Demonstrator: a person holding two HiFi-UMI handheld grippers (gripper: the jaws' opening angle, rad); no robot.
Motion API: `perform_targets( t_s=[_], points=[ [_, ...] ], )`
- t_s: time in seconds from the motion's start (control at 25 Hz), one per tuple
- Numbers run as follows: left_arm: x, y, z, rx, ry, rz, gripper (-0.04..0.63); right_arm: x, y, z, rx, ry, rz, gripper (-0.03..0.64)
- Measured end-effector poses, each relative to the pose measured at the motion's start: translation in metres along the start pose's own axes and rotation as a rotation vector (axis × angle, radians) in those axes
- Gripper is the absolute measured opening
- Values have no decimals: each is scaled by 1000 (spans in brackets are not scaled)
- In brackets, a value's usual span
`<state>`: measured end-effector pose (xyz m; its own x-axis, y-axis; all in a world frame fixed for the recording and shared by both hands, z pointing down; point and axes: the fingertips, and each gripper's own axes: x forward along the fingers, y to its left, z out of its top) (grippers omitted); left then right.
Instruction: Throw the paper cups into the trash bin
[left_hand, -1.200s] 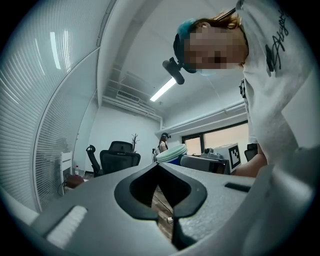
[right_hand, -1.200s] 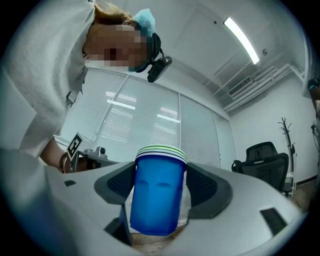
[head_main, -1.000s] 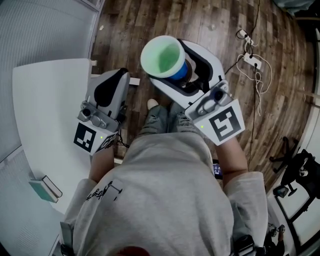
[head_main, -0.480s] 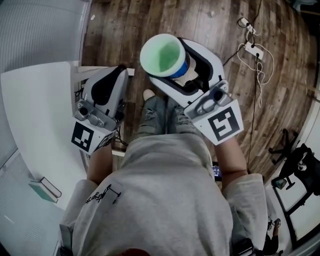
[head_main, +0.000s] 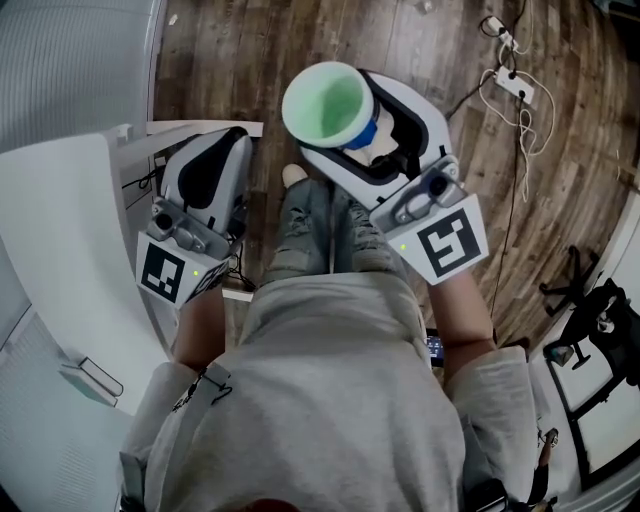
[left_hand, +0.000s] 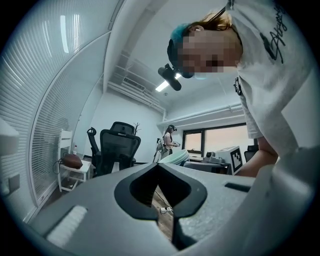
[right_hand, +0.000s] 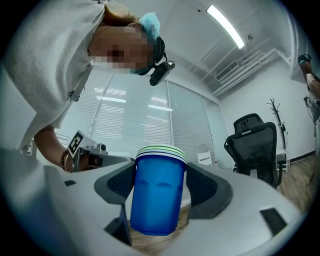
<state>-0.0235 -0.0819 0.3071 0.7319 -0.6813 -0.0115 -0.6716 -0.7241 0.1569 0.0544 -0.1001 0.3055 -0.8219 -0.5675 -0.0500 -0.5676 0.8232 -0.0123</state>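
Note:
A stack of paper cups (head_main: 325, 105), blue outside and green inside, is tilted mouth-up over the wooden floor ahead of my knees. My right gripper (head_main: 365, 140) is shut on it, one jaw on each side of the blue wall (right_hand: 156, 195). The striped rims (right_hand: 161, 151) show above the pads in the right gripper view. My left gripper (head_main: 222, 150) hangs beside the white table's corner. It is shut and holds nothing; in the left gripper view its dark pads (left_hand: 135, 187) meet at the tips. No trash bin shows in any view.
A white table (head_main: 60, 230) fills the left of the head view. A power strip with cables (head_main: 520, 85) lies on the floor at upper right. Black office chairs (left_hand: 117, 147) (right_hand: 255, 140), a small white side table (left_hand: 72, 170) and a distant person (left_hand: 169, 137) stand in the room.
The head view has swung away from the table, which now sits further left and lower. Both grippers keep their places, and the right one still holds the cups.

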Motion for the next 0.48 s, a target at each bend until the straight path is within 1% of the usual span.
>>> perform_targets(
  t_s=[0.24,0.48],
  points=[
    [8,3,-15,-12,11,11,-6,-2,-3,-22,24,26,7,296],
    [0,12,-43,-39,23,24,-6,0,-1,-61,51,72,17,295]
  ],
)
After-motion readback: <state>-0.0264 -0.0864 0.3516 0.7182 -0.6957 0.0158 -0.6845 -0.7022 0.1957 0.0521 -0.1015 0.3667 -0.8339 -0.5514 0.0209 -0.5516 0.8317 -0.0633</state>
